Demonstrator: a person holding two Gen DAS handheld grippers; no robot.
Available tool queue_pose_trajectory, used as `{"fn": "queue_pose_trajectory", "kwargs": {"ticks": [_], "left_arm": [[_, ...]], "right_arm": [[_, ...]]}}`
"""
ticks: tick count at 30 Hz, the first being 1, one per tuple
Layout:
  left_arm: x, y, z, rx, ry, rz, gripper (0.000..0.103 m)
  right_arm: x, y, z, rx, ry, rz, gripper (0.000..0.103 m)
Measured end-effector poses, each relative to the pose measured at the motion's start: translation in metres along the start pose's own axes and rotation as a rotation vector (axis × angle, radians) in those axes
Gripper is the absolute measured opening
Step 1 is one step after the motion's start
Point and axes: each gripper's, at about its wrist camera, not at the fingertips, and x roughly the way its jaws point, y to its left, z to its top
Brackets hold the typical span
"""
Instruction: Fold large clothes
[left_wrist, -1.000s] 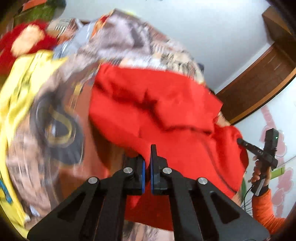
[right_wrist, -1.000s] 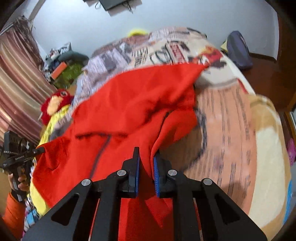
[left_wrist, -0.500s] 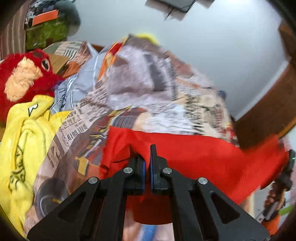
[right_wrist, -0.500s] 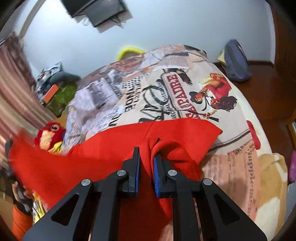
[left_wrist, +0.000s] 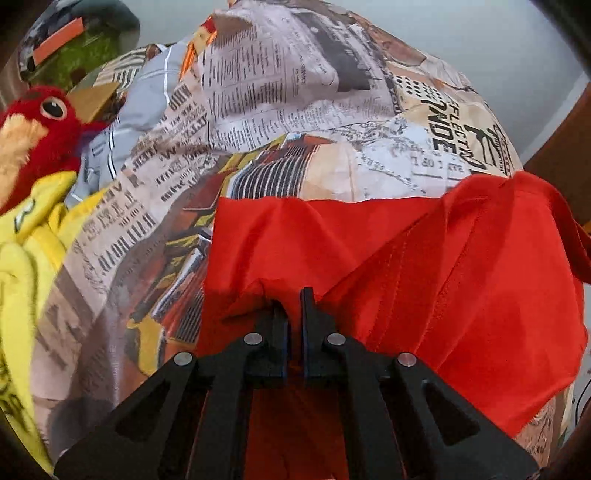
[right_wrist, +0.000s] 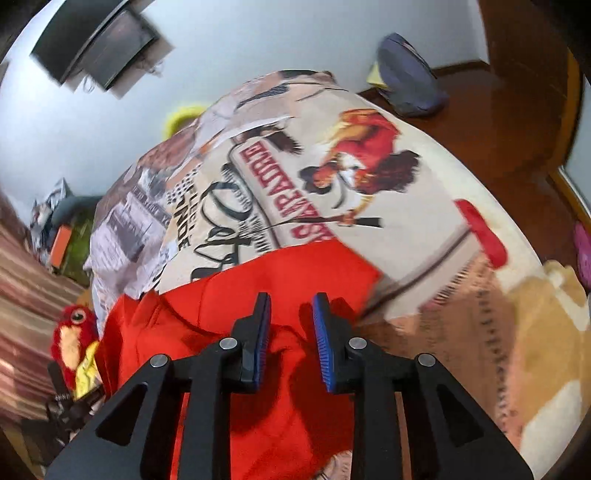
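Observation:
A large red garment (left_wrist: 424, 266) lies spread on a bed with a newspaper-print cover (left_wrist: 295, 122). My left gripper (left_wrist: 293, 299) is shut on a bunched edge of the red garment, low over the bed. In the right wrist view the same red garment (right_wrist: 280, 280) lies under my right gripper (right_wrist: 291, 306), which is open with its blue pads apart and nothing between them, just above the cloth.
A red plush parrot (left_wrist: 33, 125) and a yellow garment (left_wrist: 22, 258) lie at the bed's left side. A dark bag (right_wrist: 406, 88) sits on the wooden floor beyond the bed. A screen (right_wrist: 99, 44) hangs on the wall.
Both grippers carried the red garment forward and down onto the bed. The right gripper has opened and let go of the cloth. The left stays shut on it.

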Motion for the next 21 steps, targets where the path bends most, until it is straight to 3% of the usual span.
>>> {"fn": "queue_pose_trajectory", "kwargs": {"ticks": [4,6,9,11,16,21], "left_arm": [[-0.042,0.005,0.005,-0.024,-0.078,-0.072,0.014],[-0.067,0.009,0.006,-0.044,-0.129,-0.109,0.026],[-0.093,0.007,0.005,-0.038,-0.197,-0.092,0.037],[-0.104,0.003,0.0,-0.004,-0.211,-0.082,0.038],[-0.1,-0.012,-0.02,0.062,-0.15,-0.125,0.042],[-0.054,-0.046,-0.039,0.159,-0.041,-0.135,0.042]], "right_arm": [[-0.026,0.003,-0.011,-0.066,-0.017,-0.046,0.022],[-0.038,0.017,-0.023,-0.146,-0.018,-0.067,0.022],[-0.045,0.041,-0.04,-0.248,-0.008,-0.069,0.025],[-0.044,0.059,-0.052,-0.31,0.005,-0.057,0.027],[-0.031,0.106,-0.083,-0.486,0.024,-0.025,0.043],[0.011,0.145,-0.102,-0.624,0.08,-0.022,0.043]]}}
